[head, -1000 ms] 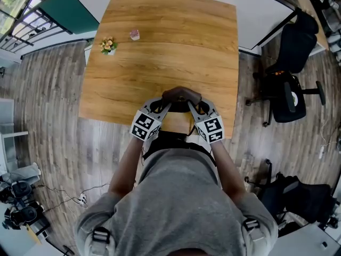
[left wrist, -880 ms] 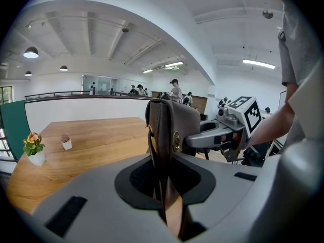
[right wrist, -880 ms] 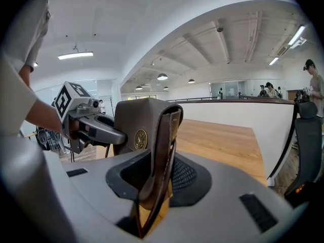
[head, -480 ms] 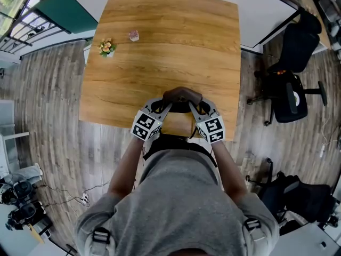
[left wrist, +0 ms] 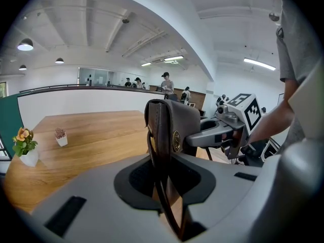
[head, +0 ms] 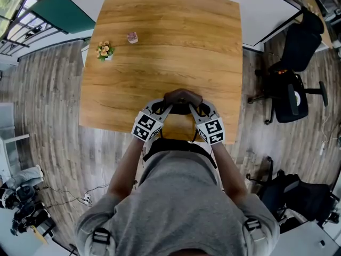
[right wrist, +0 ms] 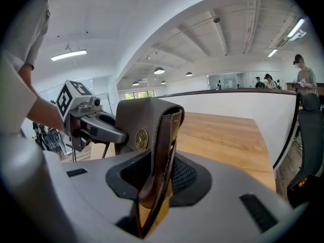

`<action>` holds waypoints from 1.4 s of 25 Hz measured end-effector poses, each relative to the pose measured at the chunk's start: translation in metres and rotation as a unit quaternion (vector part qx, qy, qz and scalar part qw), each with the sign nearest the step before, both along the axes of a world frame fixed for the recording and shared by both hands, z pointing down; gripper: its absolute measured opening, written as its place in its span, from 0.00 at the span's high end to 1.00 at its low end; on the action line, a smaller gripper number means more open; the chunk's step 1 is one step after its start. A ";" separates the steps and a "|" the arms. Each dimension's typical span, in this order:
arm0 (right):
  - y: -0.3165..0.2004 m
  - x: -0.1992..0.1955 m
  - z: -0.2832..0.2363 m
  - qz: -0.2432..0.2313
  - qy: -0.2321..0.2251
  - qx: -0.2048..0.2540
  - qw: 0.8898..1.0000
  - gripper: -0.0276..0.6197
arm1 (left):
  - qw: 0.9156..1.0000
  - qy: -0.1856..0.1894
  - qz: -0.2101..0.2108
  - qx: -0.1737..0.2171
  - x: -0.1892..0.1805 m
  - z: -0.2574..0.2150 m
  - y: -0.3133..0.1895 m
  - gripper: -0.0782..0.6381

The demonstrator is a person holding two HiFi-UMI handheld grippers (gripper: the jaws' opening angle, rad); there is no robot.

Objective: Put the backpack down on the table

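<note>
Object: backpack (head: 182,96), brown leather, round brass emblem on flap.
Pose: upright, flap uppermost.
Place: at near edge of wooden surface (head: 160,47); contact unclear.

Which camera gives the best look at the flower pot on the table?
The left gripper view: the flower pot stands close and side-on, orange bloom and white pot clear. The head view shows it only small, from above, near the table's left edge. The right gripper view does not show it.

Bright, even light from ceiling lamps (left wrist: 25,45); strong fisheye bending at edges; dark vignetted corners
</note>
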State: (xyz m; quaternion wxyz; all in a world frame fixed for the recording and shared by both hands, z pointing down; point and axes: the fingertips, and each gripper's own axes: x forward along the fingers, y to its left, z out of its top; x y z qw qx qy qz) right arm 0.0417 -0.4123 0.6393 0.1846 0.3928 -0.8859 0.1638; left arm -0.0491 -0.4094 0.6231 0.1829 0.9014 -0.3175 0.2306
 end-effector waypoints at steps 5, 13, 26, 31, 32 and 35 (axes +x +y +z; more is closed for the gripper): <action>-0.014 -0.003 0.011 0.005 0.004 -0.012 1.000 0.80 | 1.000 0.001 0.007 -0.014 -0.004 0.012 -0.014 0.80; -0.039 -0.009 0.026 0.013 0.014 -0.027 0.999 0.80 | 0.999 -0.005 0.023 -0.025 -0.009 0.031 -0.040 0.80; -0.062 -0.020 0.048 0.002 0.056 -0.030 0.998 0.80 | 0.998 -0.009 0.040 -0.041 -0.019 0.057 -0.064 0.80; -0.068 -0.023 0.049 0.001 0.064 -0.028 0.998 0.80 | 0.998 -0.016 0.048 -0.028 -0.019 0.069 -0.071 0.79; -0.068 -0.022 0.050 0.001 0.065 -0.027 0.997 0.80 | 0.998 -0.019 0.050 -0.026 -0.020 0.071 -0.071 0.79; -0.070 -0.020 0.054 0.001 0.069 -0.028 0.997 0.80 | 0.998 -0.018 0.056 -0.024 -0.017 0.074 -0.073 0.79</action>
